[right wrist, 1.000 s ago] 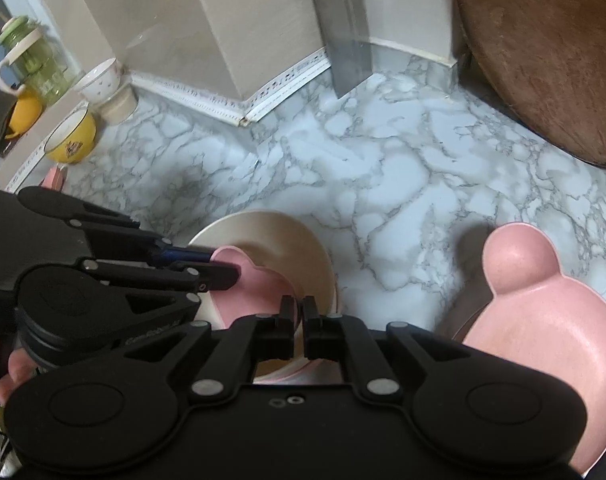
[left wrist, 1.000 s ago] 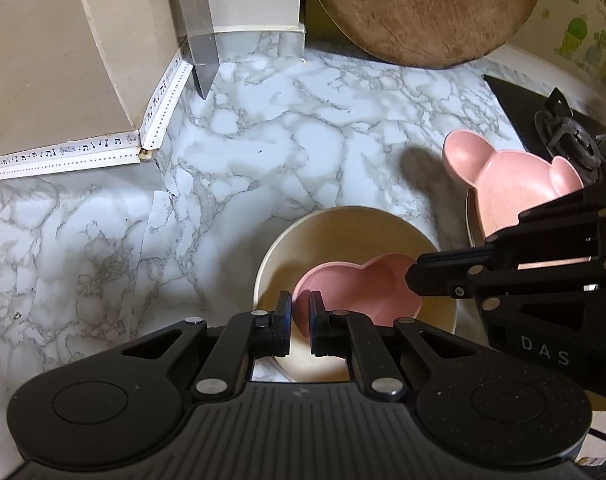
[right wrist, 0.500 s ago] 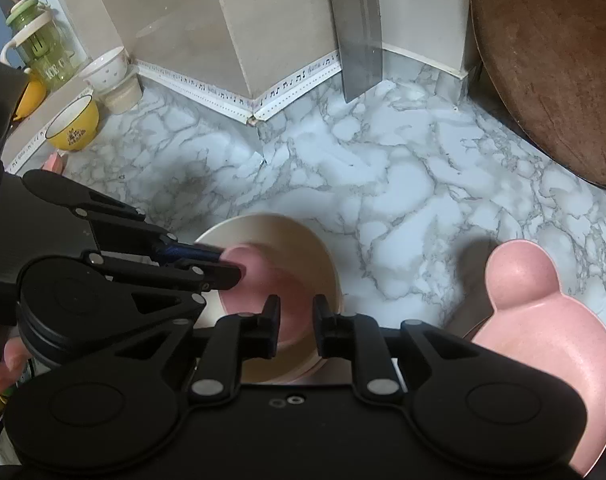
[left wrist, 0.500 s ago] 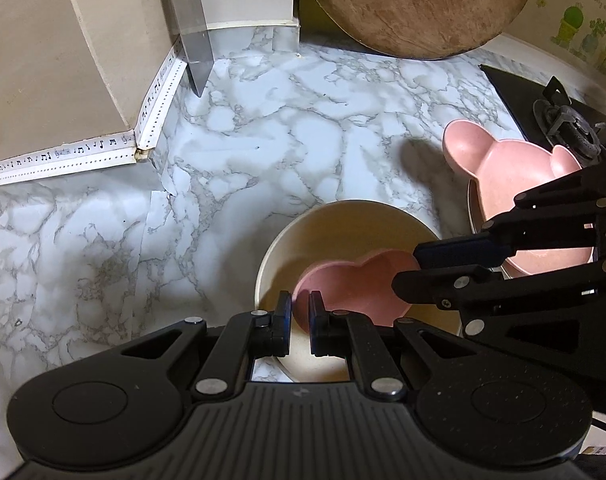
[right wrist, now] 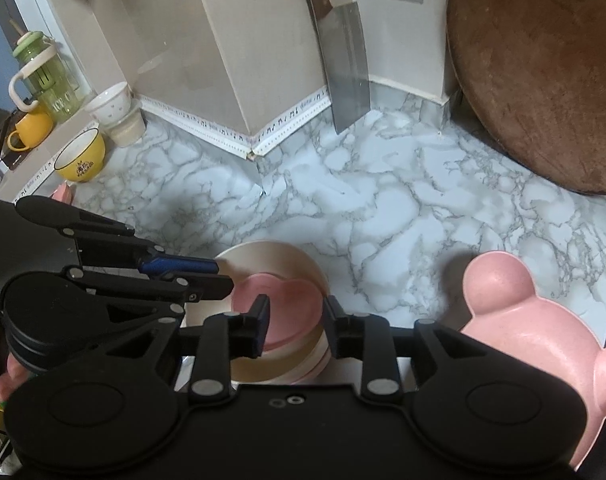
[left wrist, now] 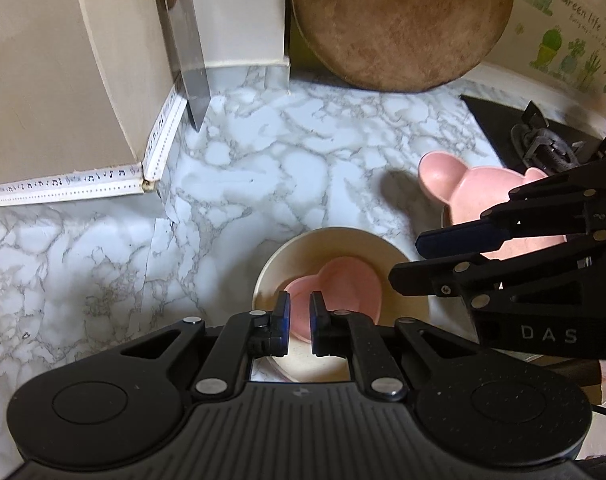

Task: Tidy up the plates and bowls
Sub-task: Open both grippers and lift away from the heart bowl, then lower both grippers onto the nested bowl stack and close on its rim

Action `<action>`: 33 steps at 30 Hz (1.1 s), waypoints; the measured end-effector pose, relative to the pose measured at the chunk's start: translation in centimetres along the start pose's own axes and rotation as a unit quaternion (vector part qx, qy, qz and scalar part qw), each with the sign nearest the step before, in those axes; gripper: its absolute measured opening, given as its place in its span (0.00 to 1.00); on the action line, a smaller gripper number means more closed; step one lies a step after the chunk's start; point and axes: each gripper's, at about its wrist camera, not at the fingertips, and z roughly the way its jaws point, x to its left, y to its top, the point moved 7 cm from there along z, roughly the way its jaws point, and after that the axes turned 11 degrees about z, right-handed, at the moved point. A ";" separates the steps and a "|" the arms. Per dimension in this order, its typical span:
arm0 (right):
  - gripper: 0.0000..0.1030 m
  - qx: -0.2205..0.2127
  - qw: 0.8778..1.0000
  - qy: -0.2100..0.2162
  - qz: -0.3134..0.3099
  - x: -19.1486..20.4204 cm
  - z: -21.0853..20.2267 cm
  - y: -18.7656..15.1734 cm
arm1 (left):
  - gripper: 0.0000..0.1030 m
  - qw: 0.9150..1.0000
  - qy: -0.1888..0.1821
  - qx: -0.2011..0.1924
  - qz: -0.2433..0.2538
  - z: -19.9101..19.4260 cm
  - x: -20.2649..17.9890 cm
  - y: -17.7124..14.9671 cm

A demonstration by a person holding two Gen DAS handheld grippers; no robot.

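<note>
A pink heart-shaped bowl lies inside a cream bowl on the marble counter. My left gripper is shut on the heart bowl's left rim, which shows in the thin gap between its pads. My right gripper hangs over the bowl's right side. Its jaws are opening, the bowl lies between the fingers, and the pads do not press it. A pink bear-shaped plate rests to the right.
A cleaver and a round wooden board lean on the back wall. A stove burner sits at the right. At far left stand a yellow bowl, a white cup and a green bottle.
The right jaws have spread apart and let go of the heart bowl's rim. Both grippers have risen slightly, so the bowls look smaller. The left jaws stay closed.
</note>
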 end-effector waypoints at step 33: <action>0.99 -0.056 0.992 -0.044 0.103 -1.7 -1.7 -2.6 | 0.74 0.995 0.010 -0.084 -0.056 -3.7 0.8 -3.6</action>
